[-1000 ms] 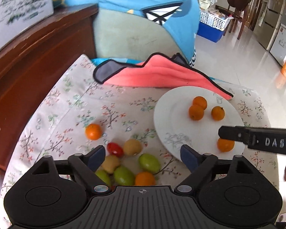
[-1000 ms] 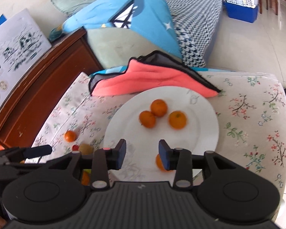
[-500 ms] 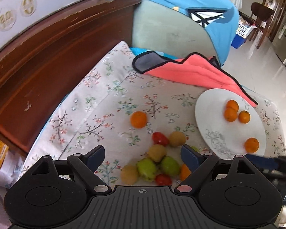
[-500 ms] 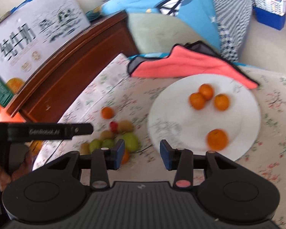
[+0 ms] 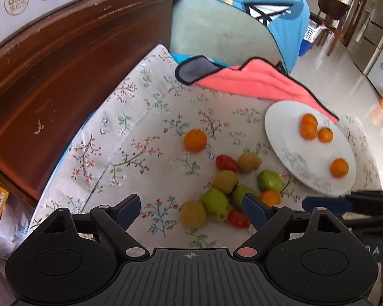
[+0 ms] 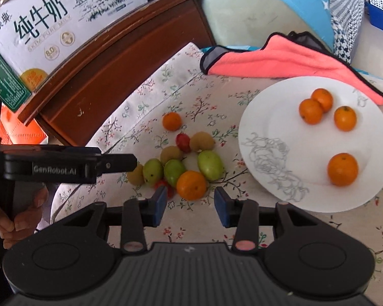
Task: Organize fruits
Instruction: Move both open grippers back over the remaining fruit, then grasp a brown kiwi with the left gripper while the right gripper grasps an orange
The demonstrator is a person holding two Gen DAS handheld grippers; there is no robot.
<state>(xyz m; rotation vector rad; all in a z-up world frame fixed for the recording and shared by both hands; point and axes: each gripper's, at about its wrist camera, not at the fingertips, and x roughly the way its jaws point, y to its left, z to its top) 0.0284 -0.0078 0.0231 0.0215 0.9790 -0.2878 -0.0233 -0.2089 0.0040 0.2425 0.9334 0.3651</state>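
The right claw (image 6: 189, 205) hangs over the flowered surface (image 6: 204, 229) with its jaws partly apart and nothing between them. Just ahead of it, at about twelve o'clock in the right wrist view and almost centred on the gap, lies the nearest orange (image 6: 191, 185). It sits on the near edge of the mixed pile (image 6: 176, 163) of green, brownish and red fruit, touching a green one behind it. Being round, it has no long axis to line up with — only the gap matters, and as the jaws stand now it looks barely wide enough, so I judge they would need to spread further before coming down.

The left claw (image 5: 191, 210) is open wide and empty, with the pile at about one o'clock from it; the same orange (image 5: 269, 197) peeks out just behind its right finger, further off its centre line. So the right claw is the better placed of the two for this fruit. A second loose orange (image 6: 171, 121) lies alone at about eleven o'clock from the right claw, beyond the pile.

The white plate (image 6: 255, 117) already carries four oranges and lies at two o'clock from the right claw, close by.
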